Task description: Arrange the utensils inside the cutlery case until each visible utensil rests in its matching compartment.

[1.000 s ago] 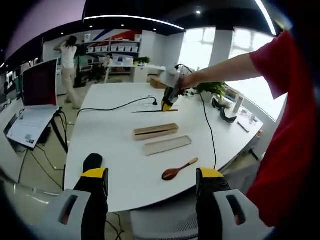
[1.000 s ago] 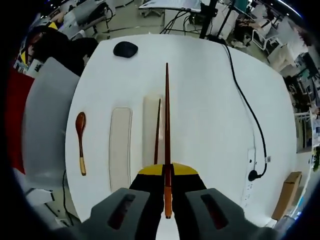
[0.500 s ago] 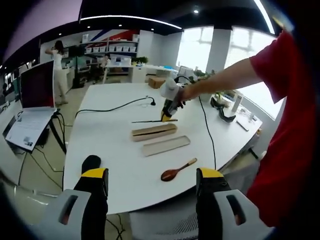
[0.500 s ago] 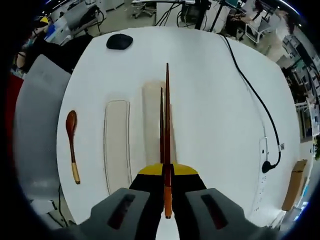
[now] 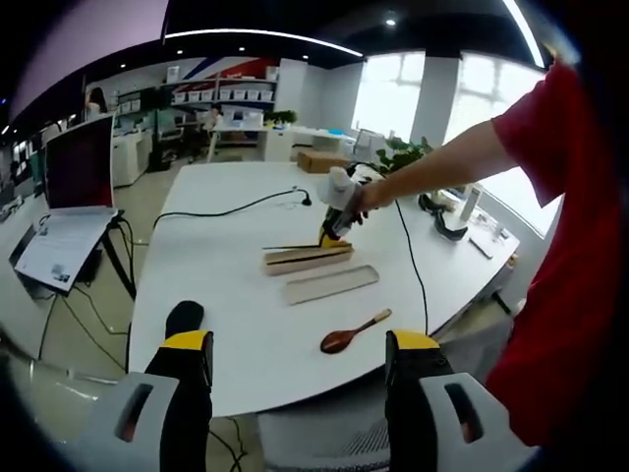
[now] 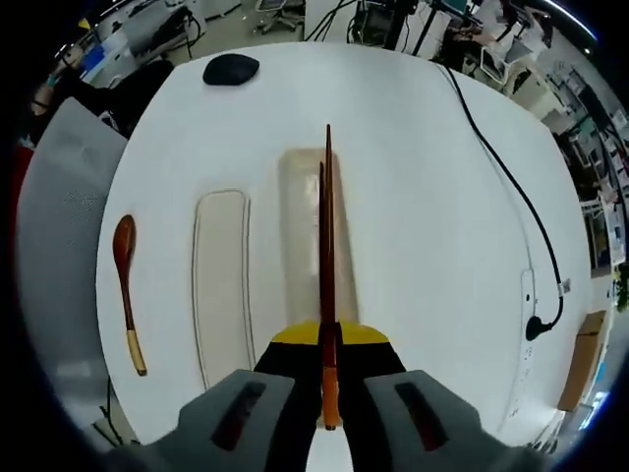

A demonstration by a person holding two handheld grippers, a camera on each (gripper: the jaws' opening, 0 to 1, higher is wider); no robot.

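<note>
Right gripper, jaws pressed on a chopstick, is holding it over the cutlery case, a second chopstick lying half hidden beneath; the wooden spoon is lying beyond the lid; left gripper is hovering spread apart.

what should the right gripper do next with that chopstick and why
Probably lower it a little further and then open. The right gripper is shut on the chopstick, which lies lengthwise over the cutlery case, beside a second chopstick that seems to be inside already. The lid and wooden spoon lie apart on the table.
</note>
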